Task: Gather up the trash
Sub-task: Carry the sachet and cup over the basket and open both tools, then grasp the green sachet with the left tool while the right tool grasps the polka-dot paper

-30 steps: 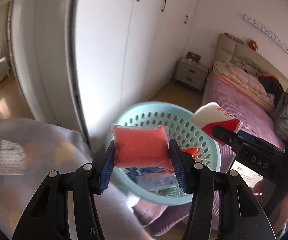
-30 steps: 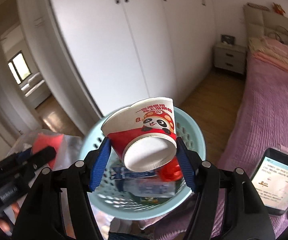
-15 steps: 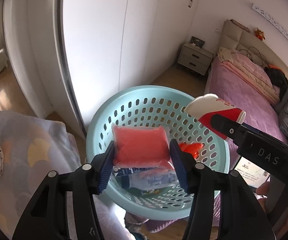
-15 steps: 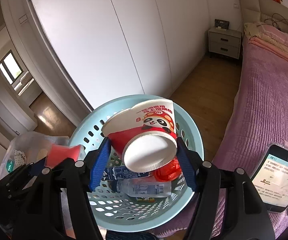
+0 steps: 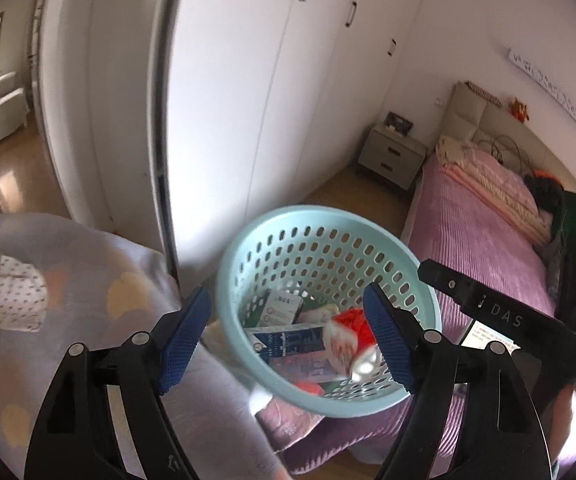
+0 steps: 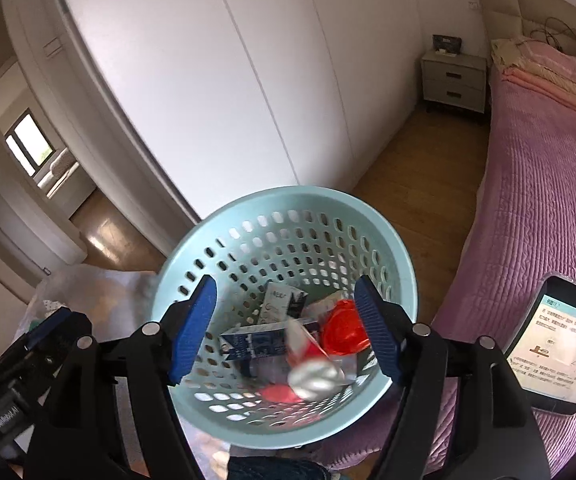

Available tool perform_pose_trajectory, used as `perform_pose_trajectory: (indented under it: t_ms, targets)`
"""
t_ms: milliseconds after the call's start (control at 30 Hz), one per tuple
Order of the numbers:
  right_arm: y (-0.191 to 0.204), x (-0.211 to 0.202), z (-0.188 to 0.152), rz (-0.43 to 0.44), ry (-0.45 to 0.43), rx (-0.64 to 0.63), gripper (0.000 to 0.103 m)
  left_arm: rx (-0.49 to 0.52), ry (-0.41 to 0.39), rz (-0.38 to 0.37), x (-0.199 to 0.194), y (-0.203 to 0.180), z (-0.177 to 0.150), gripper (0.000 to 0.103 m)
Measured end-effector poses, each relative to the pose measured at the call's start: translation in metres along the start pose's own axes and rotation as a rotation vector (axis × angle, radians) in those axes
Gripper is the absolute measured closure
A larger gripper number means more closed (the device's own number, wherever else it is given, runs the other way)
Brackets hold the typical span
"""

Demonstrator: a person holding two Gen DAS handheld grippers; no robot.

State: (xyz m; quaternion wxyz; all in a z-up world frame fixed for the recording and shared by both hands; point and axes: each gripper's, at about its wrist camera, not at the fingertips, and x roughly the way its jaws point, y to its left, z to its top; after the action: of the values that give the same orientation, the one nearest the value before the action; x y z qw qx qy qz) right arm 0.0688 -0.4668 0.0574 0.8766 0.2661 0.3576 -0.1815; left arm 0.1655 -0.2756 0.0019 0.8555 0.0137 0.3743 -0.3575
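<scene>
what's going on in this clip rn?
A person with two handheld grippers is collecting trash over a light blue basket. Both the left gripper and the right gripper are open and empty above it. A red and white paper cup shows blurred inside the basket, among a blue carton and other wrappers. The basket sits at the corner of the purple bed.
</scene>
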Motion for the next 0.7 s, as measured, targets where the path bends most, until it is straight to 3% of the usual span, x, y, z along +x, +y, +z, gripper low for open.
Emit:
perform_pose_trajectory:
  t_ms: [267,467,633,700]
  targets:
    - [0.059,-0.023,-0.007,0.086,-0.04,-0.108,0.035,-0.06,-0.1,0.059,-0.063,0.051,-0.001,0.027]
    - [0.122,-0.029,-0.017,0.184,-0.078,-0.23,0.035,-0.155,-0.171,0.165,-0.111,0.126,-0.005,0.028]
    - [0.185,-0.015,-0.035,0.259,-0.049,-0.366,0.037,-0.245,-0.19,0.256,-0.132,0.189,-0.008,0.028]
    - [0.213,-0.005,-0.042,0.286,-0.033,-0.429,0.045,-0.291,-0.185,0.286,-0.134,0.218,-0.011,0.027]
